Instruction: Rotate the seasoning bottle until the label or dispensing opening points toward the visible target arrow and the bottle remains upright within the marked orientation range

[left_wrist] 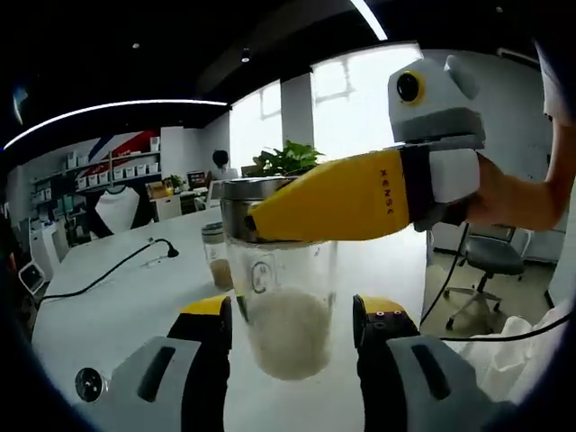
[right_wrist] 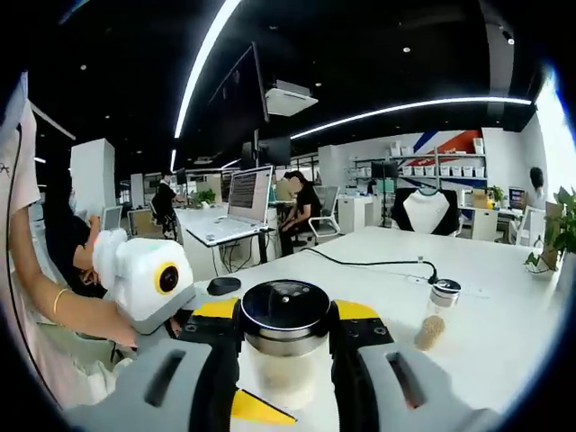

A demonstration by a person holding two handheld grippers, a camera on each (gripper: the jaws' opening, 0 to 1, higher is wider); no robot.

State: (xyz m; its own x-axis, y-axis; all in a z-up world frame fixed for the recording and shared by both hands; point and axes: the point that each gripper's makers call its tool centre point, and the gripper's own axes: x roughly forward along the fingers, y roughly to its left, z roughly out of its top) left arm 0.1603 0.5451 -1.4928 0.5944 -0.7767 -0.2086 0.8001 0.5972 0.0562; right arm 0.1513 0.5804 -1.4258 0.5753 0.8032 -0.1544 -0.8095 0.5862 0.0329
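Seasoning bottle (left_wrist: 281, 310): clear glass; metal cap (right_wrist: 286, 313).

Seasoning bottle (left_wrist: 281, 310) on table (left_wrist: 117, 297), smaller jar (left_wrist: 216, 256) behind it.

- In the left gripper view, the right claw (left_wrist: 270, 220) covers the metal lid of the seasoning bottle (left_wrist: 281, 310) across its front, so no dispensing opening can be made out.
- The mark printed on the clear glass is too faint to read.
- In the right gripper view, the bottle's body (right_wrist: 286, 364) sits sunk between the jaws; its base is cut off by the lower edge.
- The second jar (right_wrist: 436, 313) on the worktop (right_wrist: 504, 297) is too small to read any label.
- The left claw's (right_wrist: 202, 319) tips are hidden behind the lid.
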